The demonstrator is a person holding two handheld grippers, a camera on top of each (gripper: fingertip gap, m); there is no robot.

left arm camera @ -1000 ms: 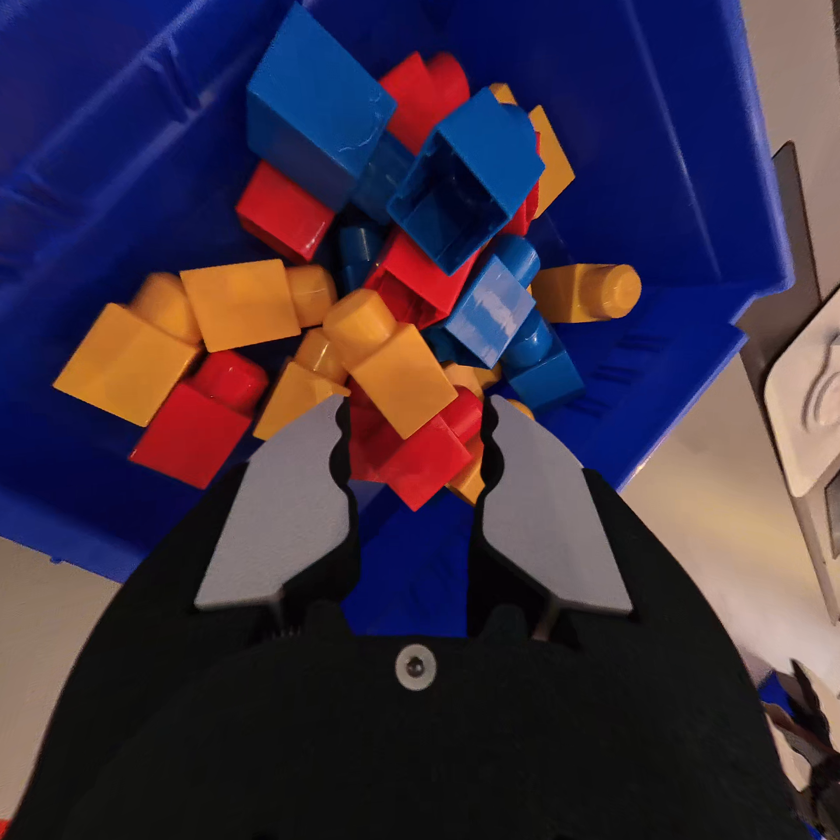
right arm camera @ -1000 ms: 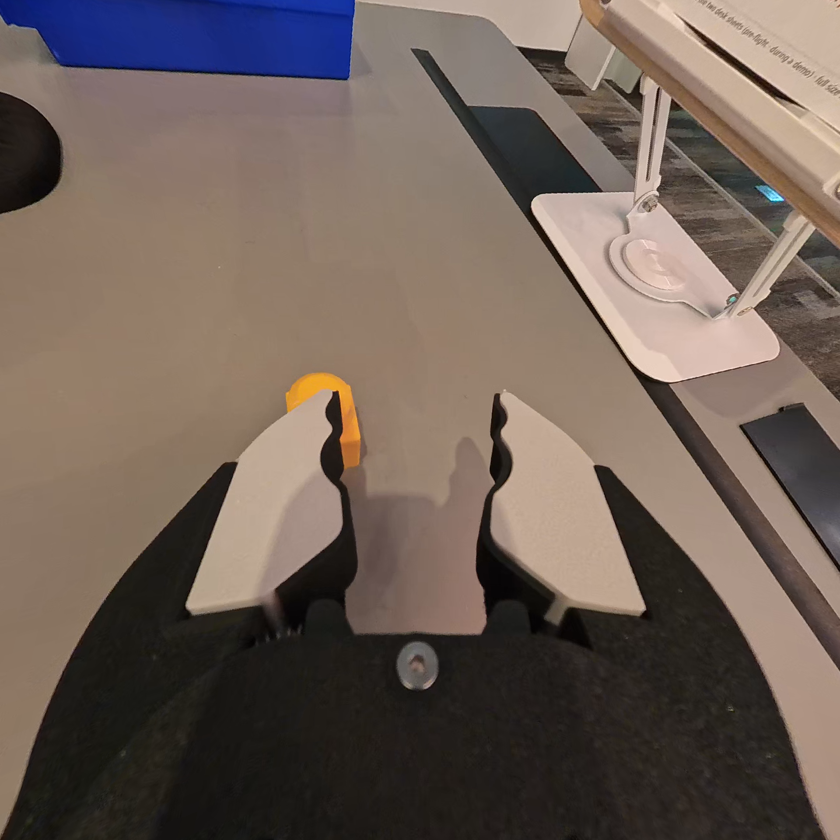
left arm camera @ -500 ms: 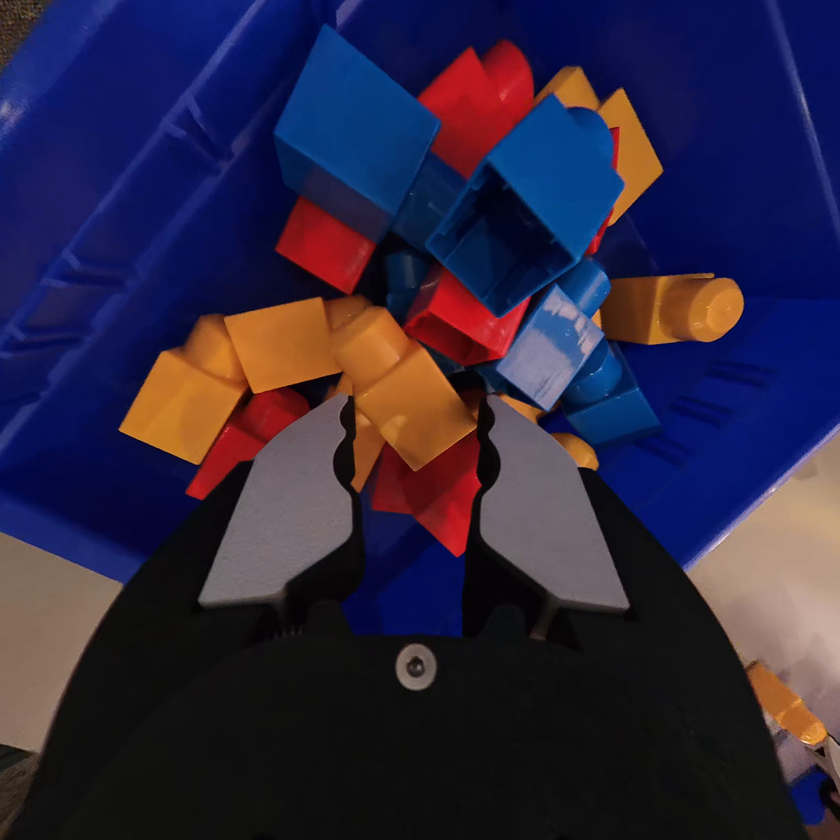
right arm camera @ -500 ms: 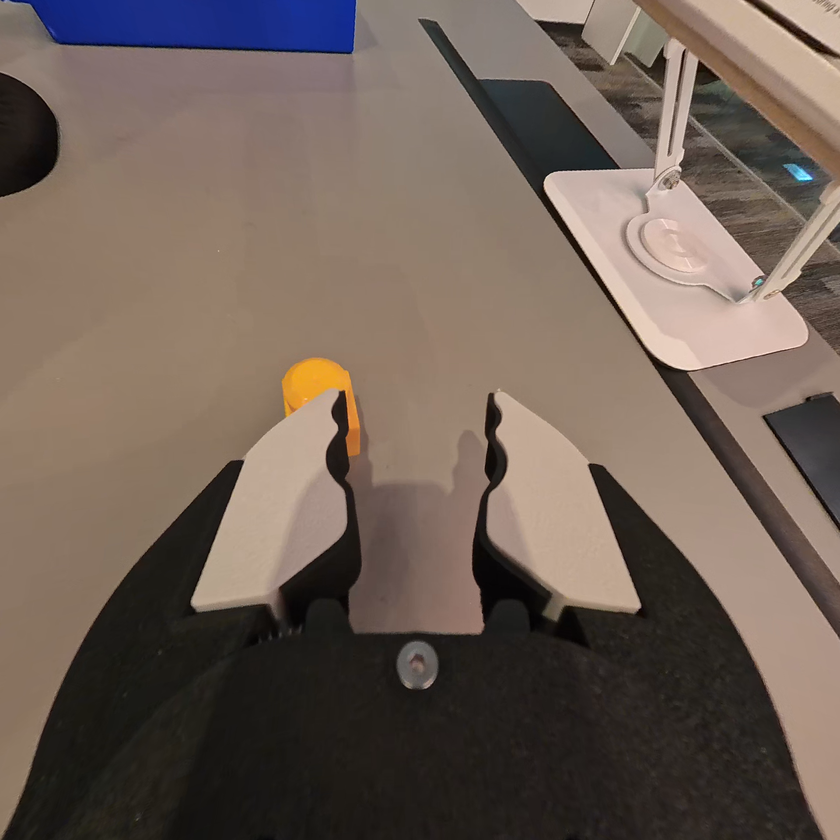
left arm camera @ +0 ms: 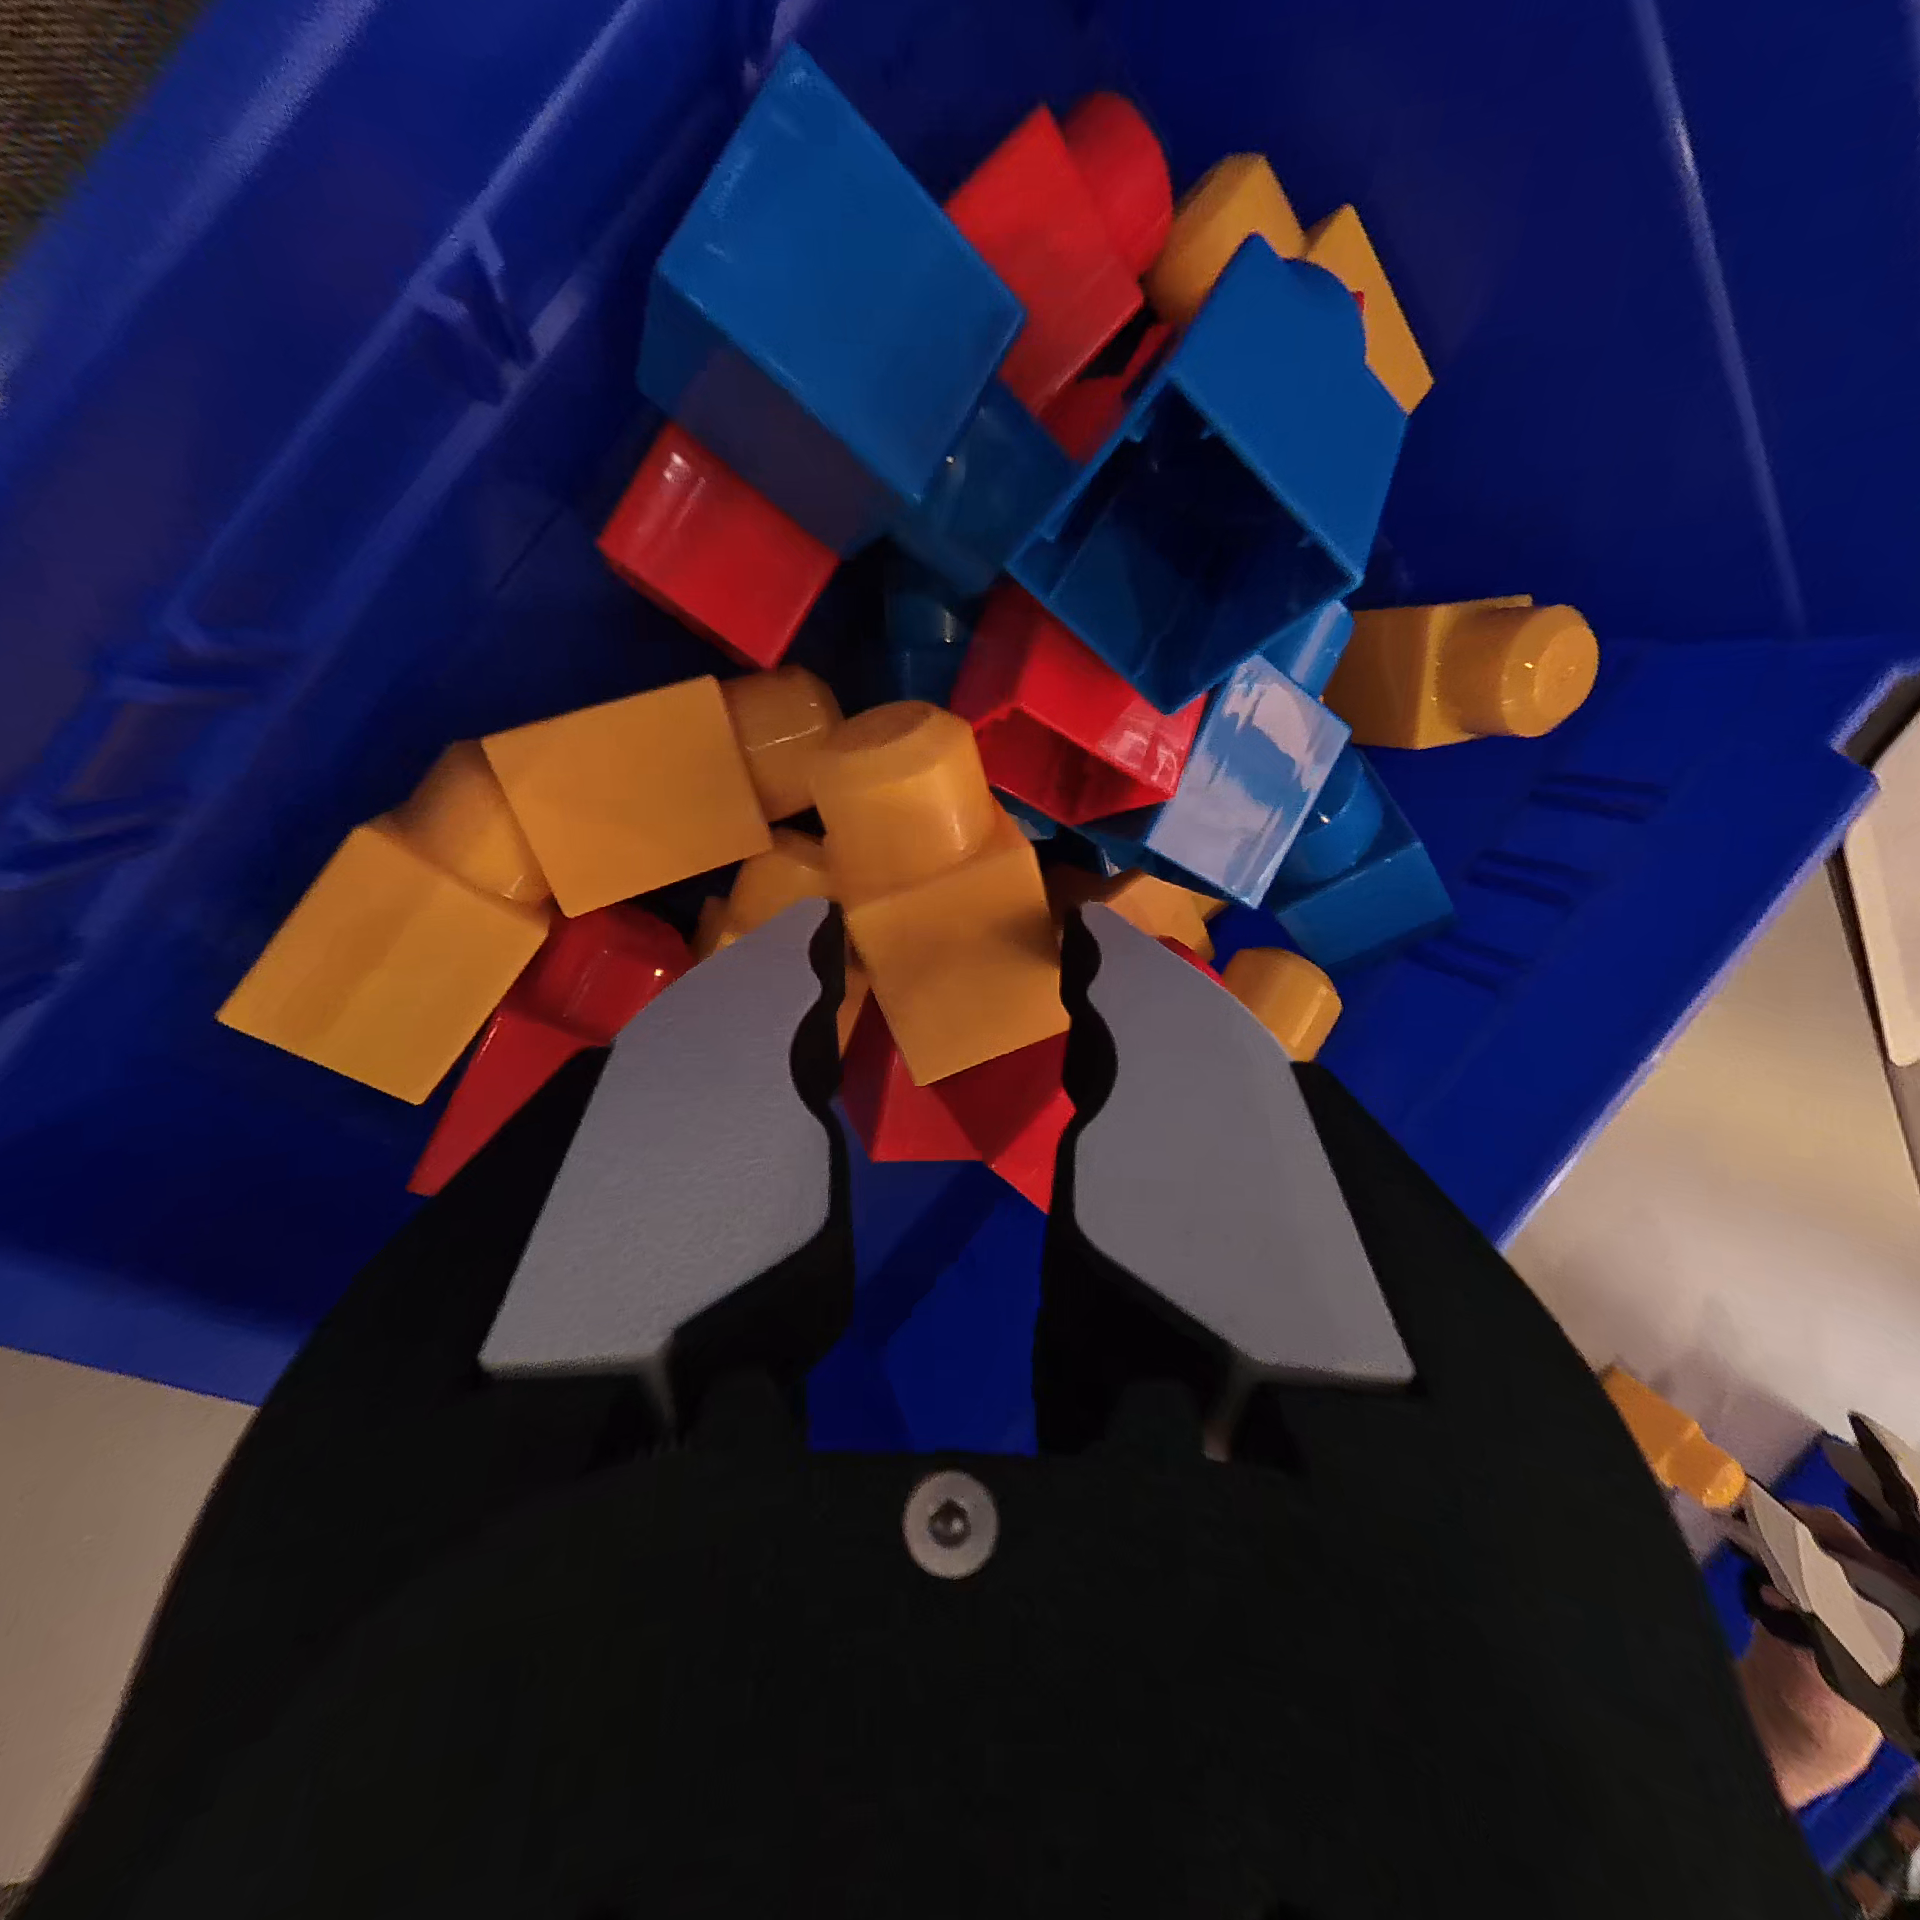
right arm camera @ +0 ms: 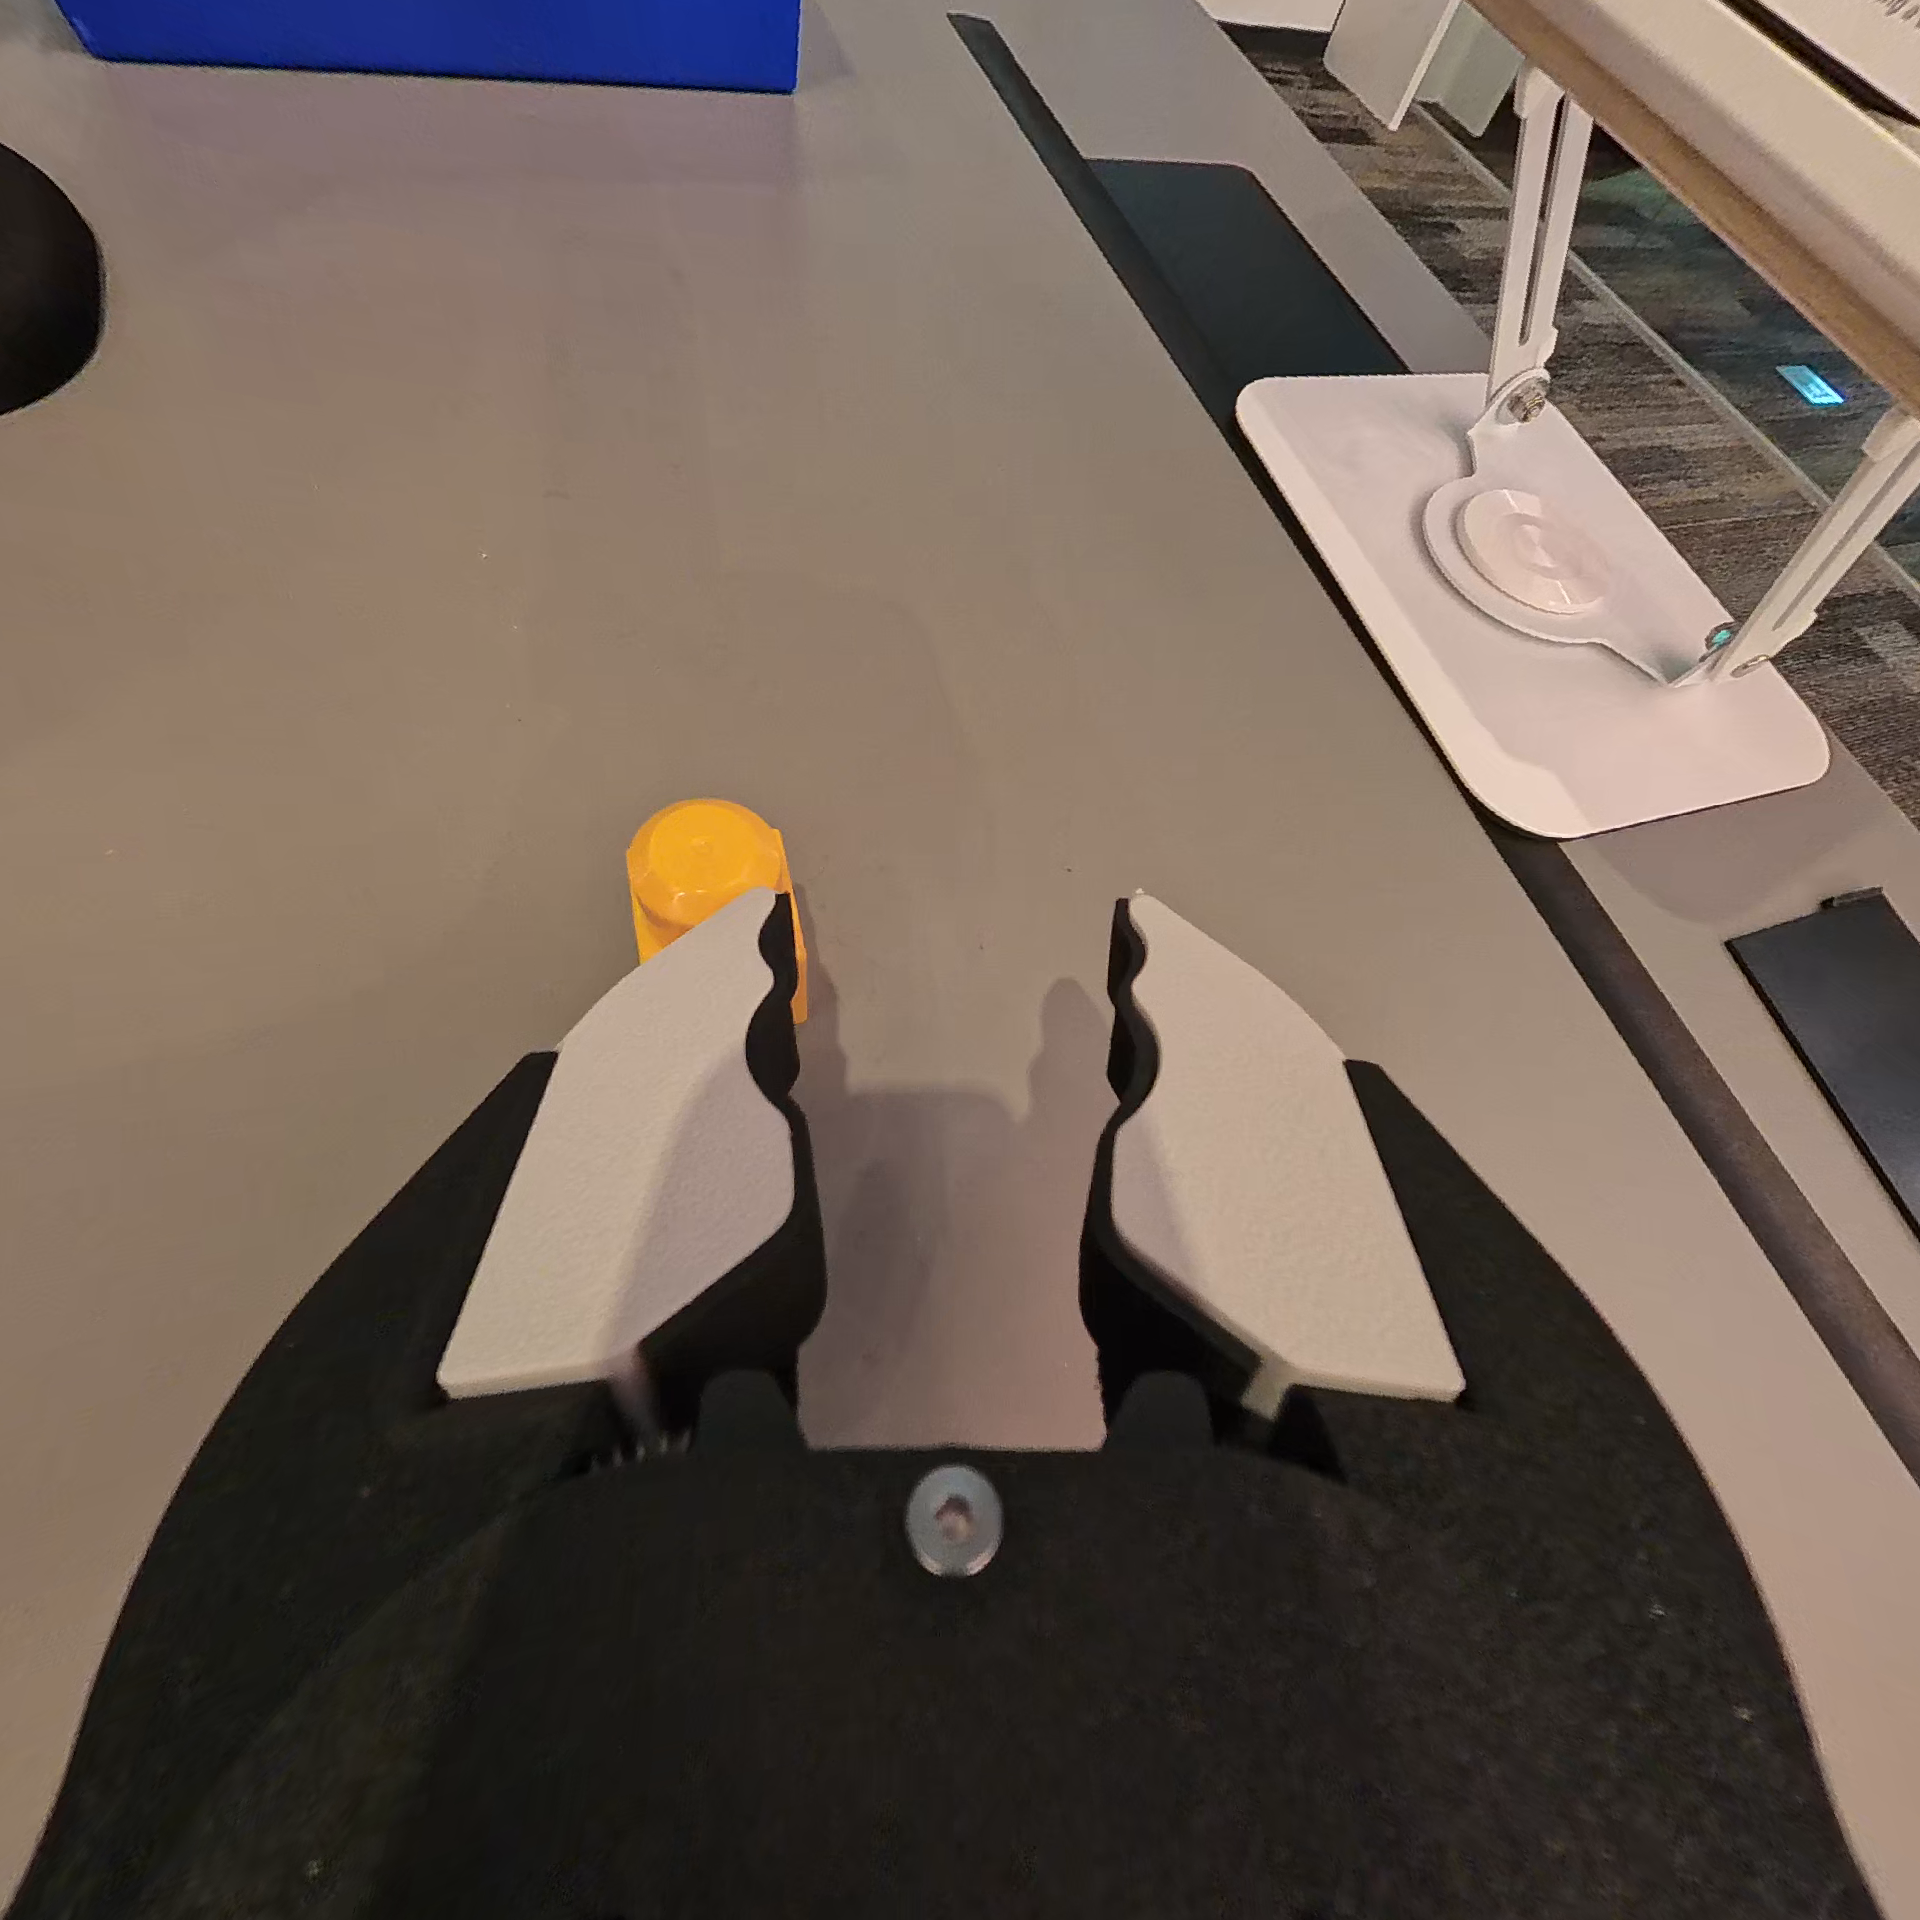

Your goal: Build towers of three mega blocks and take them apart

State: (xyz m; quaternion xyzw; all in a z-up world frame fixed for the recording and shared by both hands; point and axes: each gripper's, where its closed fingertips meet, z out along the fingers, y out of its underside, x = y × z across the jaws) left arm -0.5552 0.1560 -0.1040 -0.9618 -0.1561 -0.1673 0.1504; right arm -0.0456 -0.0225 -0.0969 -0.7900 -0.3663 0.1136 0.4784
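1. Left gripper (left arm camera: pixel 948 951), jaws apart, straddles a yellow block (left arm camera: pixel 951 961) in the crowded bin (left arm camera: pixel 260 436); neighbouring blocks press close on both sides.
2. Right gripper (right arm camera: pixel 948 914) faces bare table (right arm camera: pixel 623 468); a lone block (right arm camera: pixel 698 871) sits by its left finger, a white stand (right arm camera: pixel 1538 623) to the right.

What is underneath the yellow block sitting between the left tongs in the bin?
Red blocks lie directly under the yellow block framed by the open left tongs, with the blue bin floor below. Whatever lies deeper in the pile is covered.

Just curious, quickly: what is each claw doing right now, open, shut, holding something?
Left gripper: open around a yellow block, not clamped.
Right gripper: open, empty.
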